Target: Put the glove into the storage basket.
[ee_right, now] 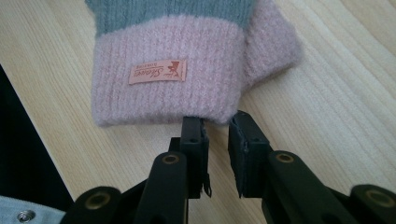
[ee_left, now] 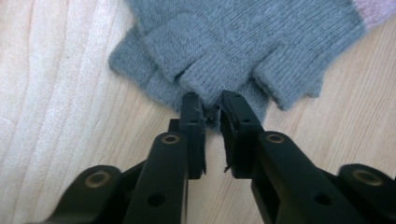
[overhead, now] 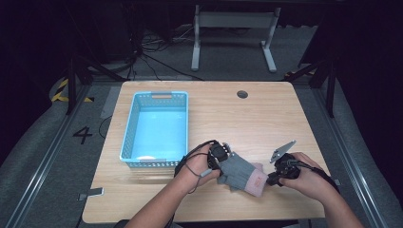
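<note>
A grey knit glove (overhead: 239,172) with a pink cuff (overhead: 257,183) lies flat near the table's front edge, on top of a second like it. My left gripper (overhead: 220,165) is at the finger end. In the left gripper view its jaws (ee_left: 212,106) stand narrow, pinching the edge of the grey glove's fingers (ee_left: 219,70). My right gripper (overhead: 271,179) is at the cuff end. In the right gripper view its tips (ee_right: 215,123) sit at the hem of the pink cuff (ee_right: 168,93), a gap between them and bare wood showing through. The cuff bears a small orange label (ee_right: 157,71).
A light blue plastic basket (overhead: 125,142) stands on the left half of the wooden table (overhead: 247,118), just behind my left hand. A round cable hole (overhead: 242,94) is near the far edge. The table's near edge drops off at the left in the right gripper view.
</note>
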Motion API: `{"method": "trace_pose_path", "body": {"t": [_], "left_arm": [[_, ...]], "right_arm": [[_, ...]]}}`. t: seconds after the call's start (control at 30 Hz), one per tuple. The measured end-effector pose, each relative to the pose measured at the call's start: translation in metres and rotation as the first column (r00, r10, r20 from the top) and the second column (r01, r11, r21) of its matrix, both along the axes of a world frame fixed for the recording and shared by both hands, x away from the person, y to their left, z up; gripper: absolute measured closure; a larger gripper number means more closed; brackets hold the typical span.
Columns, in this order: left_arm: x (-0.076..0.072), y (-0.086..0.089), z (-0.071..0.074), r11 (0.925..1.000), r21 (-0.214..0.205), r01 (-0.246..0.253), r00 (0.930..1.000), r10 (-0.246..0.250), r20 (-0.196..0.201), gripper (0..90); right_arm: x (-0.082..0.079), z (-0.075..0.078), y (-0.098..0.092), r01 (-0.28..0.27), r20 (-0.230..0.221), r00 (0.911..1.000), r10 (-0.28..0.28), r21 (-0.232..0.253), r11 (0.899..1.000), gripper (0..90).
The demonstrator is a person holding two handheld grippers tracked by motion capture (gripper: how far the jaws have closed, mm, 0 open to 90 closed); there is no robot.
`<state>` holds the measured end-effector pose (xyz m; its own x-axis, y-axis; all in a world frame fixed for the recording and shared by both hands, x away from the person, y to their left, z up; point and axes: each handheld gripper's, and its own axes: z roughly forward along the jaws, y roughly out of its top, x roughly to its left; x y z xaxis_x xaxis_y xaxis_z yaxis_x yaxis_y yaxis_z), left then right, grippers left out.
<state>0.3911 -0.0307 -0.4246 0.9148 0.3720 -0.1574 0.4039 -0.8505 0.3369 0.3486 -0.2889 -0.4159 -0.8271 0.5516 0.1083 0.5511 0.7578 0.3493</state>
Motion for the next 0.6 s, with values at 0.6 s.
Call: {"method": "trace_pose_path", "body": {"t": [0.6], "left_arm": [[-0.015, 0.005, 0.024, 0.9994, -0.031, 0.013, 0.9979, -0.011, 0.063, 86.9]], "right_arm": [[-0.001, 0.015, -0.002, 0.036, 0.031, 0.9988, -0.037, 0.022, 0.999, 87.3]]}}
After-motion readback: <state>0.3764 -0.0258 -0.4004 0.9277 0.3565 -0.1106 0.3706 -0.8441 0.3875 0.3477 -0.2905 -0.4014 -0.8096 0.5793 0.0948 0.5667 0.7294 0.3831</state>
